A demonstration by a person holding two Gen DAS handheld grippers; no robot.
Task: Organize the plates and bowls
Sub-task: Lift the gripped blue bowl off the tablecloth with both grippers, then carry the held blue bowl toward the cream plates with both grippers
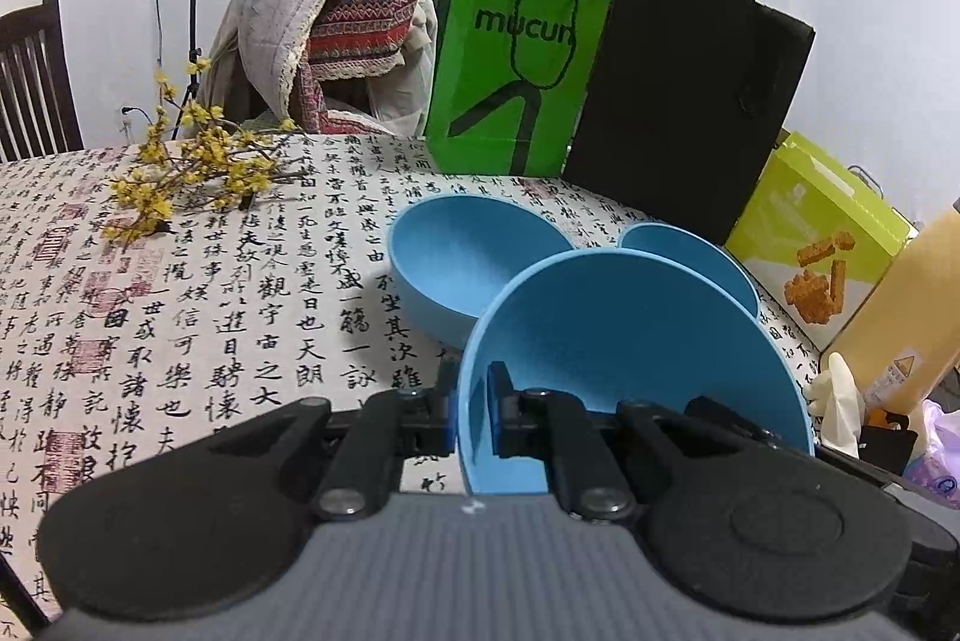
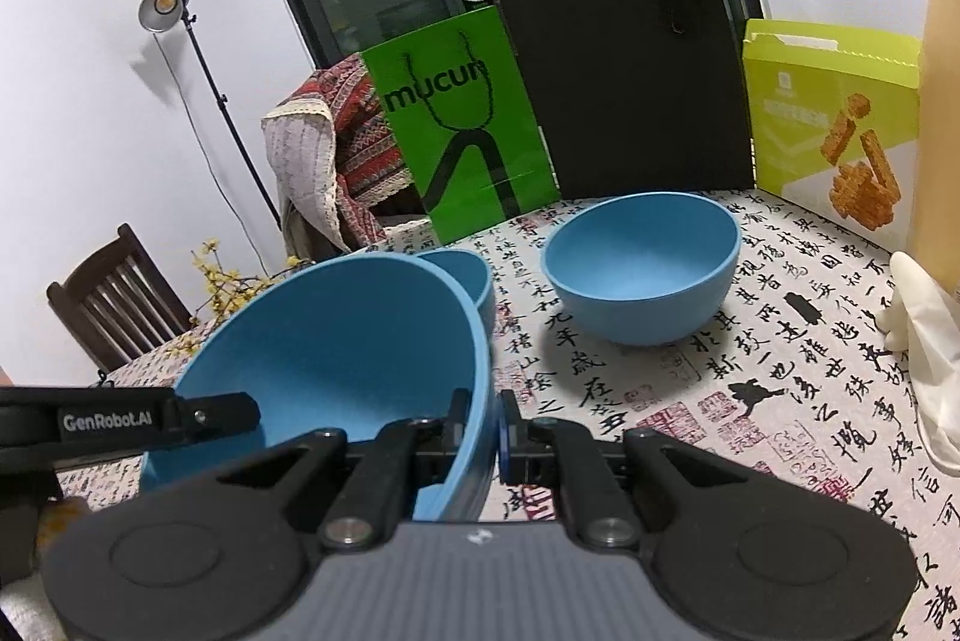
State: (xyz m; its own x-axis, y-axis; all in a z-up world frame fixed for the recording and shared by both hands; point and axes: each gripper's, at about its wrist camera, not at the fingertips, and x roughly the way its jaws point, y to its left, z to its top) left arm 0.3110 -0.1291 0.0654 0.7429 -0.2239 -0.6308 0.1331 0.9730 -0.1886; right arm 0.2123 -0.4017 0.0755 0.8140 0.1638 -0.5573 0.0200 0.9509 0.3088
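Observation:
A large blue bowl point(image 1: 630, 341) hangs tilted above the calligraphy tablecloth point(image 1: 240, 281). My left gripper point(image 1: 471, 401) is shut on its left rim, one pad inside and one outside. In the right wrist view the same bowl point(image 2: 336, 341) is pinched at its right rim by my right gripper point(image 2: 483, 425), and the left gripper's fingers point(image 2: 222, 413) reach in at the opposite side. A second blue bowl point(image 1: 468, 257) point(image 2: 468, 275) sits on the table just behind the held one. A third blue bowl point(image 2: 642, 263) point(image 1: 690, 251) stands apart to the right.
A green paper bag point(image 1: 510, 65), a black paper bag point(image 1: 684, 101) and a yellow-green snack box point(image 2: 834, 119) line the table's far edge. A yellow flower sprig point(image 1: 192, 161) lies at the left. At the right lie a white glove point(image 2: 924, 329) and a yellow bottle point(image 1: 906, 311). A wooden chair point(image 2: 114, 305) stands beyond the table.

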